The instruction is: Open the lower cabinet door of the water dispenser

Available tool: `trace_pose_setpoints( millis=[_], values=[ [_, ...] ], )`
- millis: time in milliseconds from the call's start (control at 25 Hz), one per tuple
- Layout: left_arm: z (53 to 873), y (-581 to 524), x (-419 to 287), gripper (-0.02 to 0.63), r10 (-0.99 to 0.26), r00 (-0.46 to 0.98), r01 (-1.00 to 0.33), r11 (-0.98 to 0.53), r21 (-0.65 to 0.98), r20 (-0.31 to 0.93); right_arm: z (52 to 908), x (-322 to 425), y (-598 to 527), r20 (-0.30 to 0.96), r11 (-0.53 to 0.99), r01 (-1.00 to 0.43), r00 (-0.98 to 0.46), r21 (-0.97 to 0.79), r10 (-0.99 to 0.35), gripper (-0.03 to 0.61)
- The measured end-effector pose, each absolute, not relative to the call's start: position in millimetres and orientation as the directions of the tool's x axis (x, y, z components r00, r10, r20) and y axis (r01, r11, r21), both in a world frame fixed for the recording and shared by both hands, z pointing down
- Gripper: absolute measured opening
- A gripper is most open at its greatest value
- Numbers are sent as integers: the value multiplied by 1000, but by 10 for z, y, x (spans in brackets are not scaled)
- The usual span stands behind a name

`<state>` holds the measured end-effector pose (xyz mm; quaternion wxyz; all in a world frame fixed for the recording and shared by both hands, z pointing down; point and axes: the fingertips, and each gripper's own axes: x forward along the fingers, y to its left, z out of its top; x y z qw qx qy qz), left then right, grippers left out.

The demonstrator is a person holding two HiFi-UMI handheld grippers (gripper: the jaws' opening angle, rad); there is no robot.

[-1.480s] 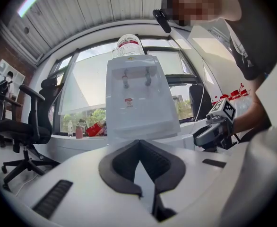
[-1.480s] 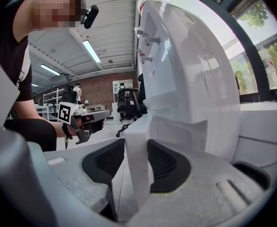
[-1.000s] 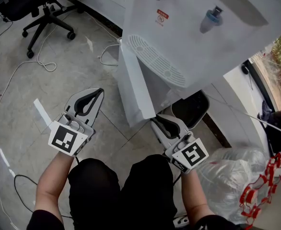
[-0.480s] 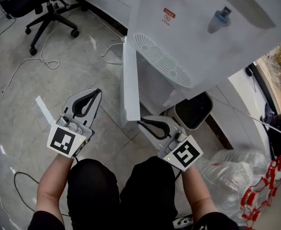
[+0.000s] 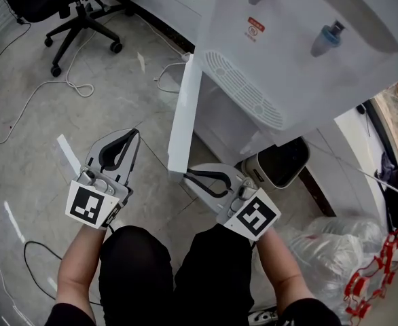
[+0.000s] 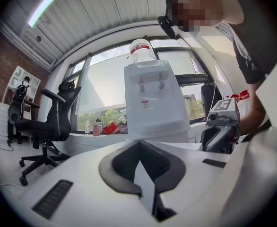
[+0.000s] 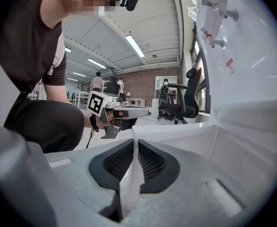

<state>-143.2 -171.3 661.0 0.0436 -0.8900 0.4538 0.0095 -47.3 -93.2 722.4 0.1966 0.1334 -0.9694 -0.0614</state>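
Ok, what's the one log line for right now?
phase: opening | right gripper: shut on lower cabinet door edge | door: swung out from water dispenser | left gripper: shut, empty, off the door

Posture of the person's arms, seen from the head view. The left forearm (image 5: 77, 257) and right forearm (image 5: 275, 263) are bare and reach forward side by side. The left gripper (image 5: 135, 134) points ahead and about level. Its marker cube (image 5: 90, 206) sits at the wrist end, and its jaws meet at the tips with nothing between them. The right gripper (image 5: 186, 174) is angled inward toward the left one and tips slightly downward, its own cube (image 5: 252, 216) facing up. Its jaws are closed on the free edge of the lower cabinet door (image 5: 183, 117), the pads pressing the thin panel from both sides. The two grippers are apart.
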Motion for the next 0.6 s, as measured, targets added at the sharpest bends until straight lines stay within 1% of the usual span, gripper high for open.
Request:
trace_pose_setpoints(
  millis=[320, 600],
  values=[
    [6705, -1693, -1662, 8, -835, 550, -834, -547, -70, -36, 7251, -704, -961, 377, 961, -198, -889, 193, -259, 35],
    [6637, -1673, -1920, 8, -871, 487, -872, -481, -87, -67, 7250, -972, -1019, 364, 961, -175, -899, 212, -244, 36]
  ],
)
